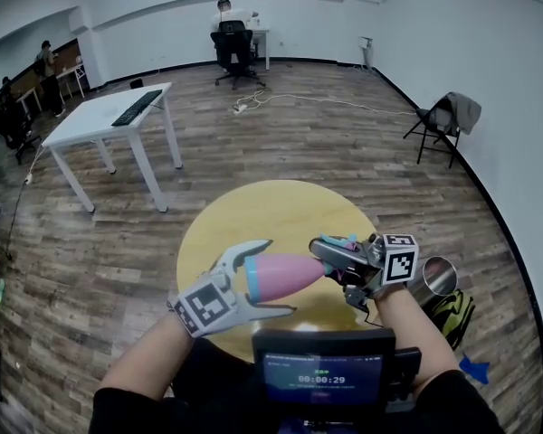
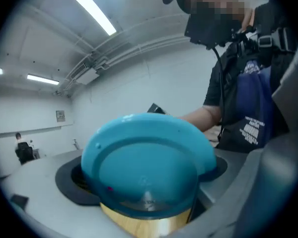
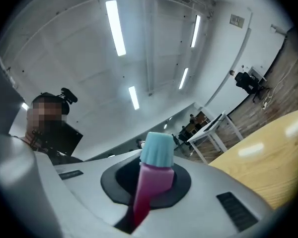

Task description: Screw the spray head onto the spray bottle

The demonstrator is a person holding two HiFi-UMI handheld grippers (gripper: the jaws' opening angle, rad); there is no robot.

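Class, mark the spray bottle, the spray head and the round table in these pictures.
spray bottle (image 1: 285, 276): head view, pink body.
spray head (image 3: 157, 151): right gripper view, blue ribbed collar.
round table (image 1: 253, 211): head view, bare yellow top.

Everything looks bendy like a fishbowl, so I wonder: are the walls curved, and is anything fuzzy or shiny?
Head view: the wide lens bends the walls into curves. Left gripper view: the bottle is so near it fills the picture, a little fuzzy. Right gripper view: ceiling lights glow bright, and glare shines on the table.
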